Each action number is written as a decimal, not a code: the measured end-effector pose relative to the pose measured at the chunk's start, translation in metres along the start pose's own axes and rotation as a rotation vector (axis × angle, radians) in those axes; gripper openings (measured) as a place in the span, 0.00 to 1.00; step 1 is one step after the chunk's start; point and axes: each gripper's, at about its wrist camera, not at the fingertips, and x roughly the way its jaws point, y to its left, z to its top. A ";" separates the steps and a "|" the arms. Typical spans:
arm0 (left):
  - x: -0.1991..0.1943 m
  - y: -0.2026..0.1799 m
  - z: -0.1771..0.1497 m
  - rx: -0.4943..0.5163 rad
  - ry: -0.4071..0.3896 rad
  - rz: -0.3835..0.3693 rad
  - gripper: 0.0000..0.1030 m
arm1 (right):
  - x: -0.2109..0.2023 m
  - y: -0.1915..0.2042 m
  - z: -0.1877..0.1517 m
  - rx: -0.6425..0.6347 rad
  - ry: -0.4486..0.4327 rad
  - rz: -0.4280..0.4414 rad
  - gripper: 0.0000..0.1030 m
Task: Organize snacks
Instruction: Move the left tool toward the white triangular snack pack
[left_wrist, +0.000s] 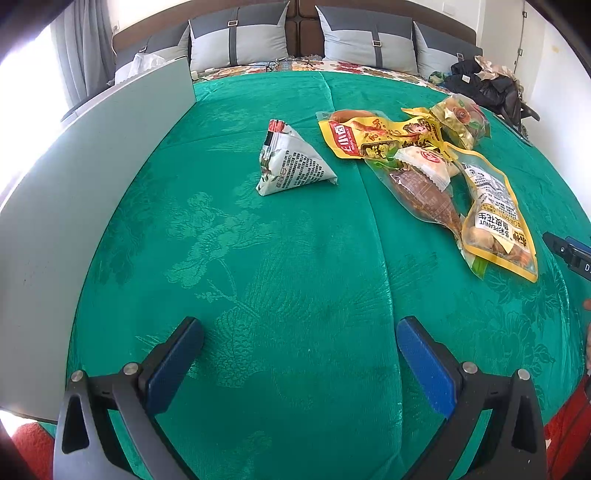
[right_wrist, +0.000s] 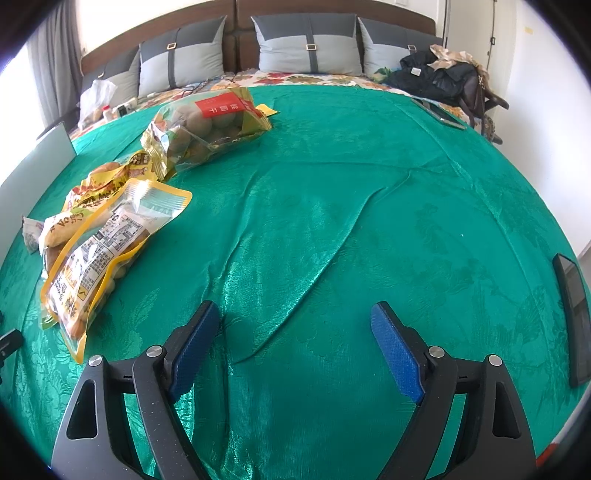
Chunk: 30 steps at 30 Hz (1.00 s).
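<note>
Snack packs lie on a green bedspread (left_wrist: 295, 277). A white pyramid-shaped pack (left_wrist: 295, 162) stands alone, well ahead of my left gripper (left_wrist: 299, 326), which is open with nothing between its fingers. To the right is a heap: a yellow bag (left_wrist: 369, 136), a brown drumstick pack (left_wrist: 424, 195), a peanut bag (left_wrist: 495, 221) and a gold bag of round fruit (left_wrist: 461, 118). My right gripper (right_wrist: 295, 310) is open over bare cloth. The peanut bag (right_wrist: 107, 251) lies to its left and the fruit bag (right_wrist: 210, 125) further back.
A pale grey board (left_wrist: 92, 184) stands along the left side of the bed. Pillows (left_wrist: 240, 37) line the headboard, and dark clothes (right_wrist: 436, 77) are piled at the back right. A dark phone (right_wrist: 572, 314) lies near the right edge, another (right_wrist: 439, 114) further back.
</note>
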 end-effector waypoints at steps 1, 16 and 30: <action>0.000 0.000 0.000 0.000 0.000 0.000 1.00 | 0.000 0.000 0.000 0.000 0.000 0.000 0.84; -0.003 0.006 -0.002 0.037 0.033 -0.044 1.00 | 0.000 0.001 0.000 -0.002 0.000 0.005 0.86; 0.025 0.023 0.111 -0.096 0.037 -0.095 0.94 | 0.000 0.001 0.001 -0.002 0.000 0.006 0.86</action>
